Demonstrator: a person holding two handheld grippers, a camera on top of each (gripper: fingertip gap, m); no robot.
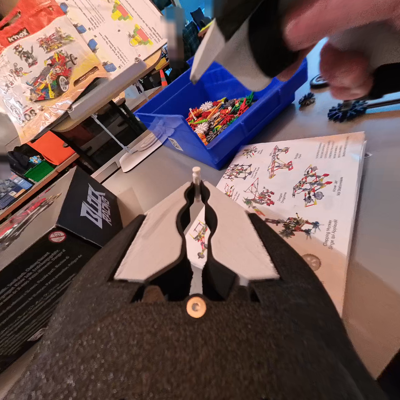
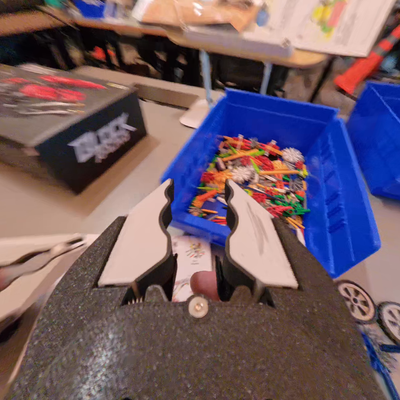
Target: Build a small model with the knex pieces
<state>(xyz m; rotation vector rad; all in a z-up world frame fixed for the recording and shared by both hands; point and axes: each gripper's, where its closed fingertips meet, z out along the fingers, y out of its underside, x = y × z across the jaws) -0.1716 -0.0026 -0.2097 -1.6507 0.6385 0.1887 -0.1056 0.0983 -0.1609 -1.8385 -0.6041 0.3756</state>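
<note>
My left gripper [image 1: 196, 184] is shut on a short white rod [image 1: 196, 175], whose knobbed end sticks out past the fingertips, above the grey table. A blue bin [image 1: 227, 149] holding several colourful construction pieces [image 1: 218, 114] stands ahead of it. My right gripper [image 2: 199, 184] is open and empty, its tips over the near wall of the same blue bin [image 2: 337, 194] with the pieces [image 2: 255, 179] just beyond. The right gripper also shows in the left wrist view [image 1: 227, 56], held by a hand above the bin.
An open instruction booklet [image 1: 303, 194] lies right of the left gripper. A black box [image 1: 65, 238] stands at the left; it also shows in the right wrist view [image 2: 86, 138]. Dark blue connectors [image 1: 346, 110] and wheels [image 2: 357, 300] lie at the right. A second blue bin [image 2: 381, 138] stands farther right.
</note>
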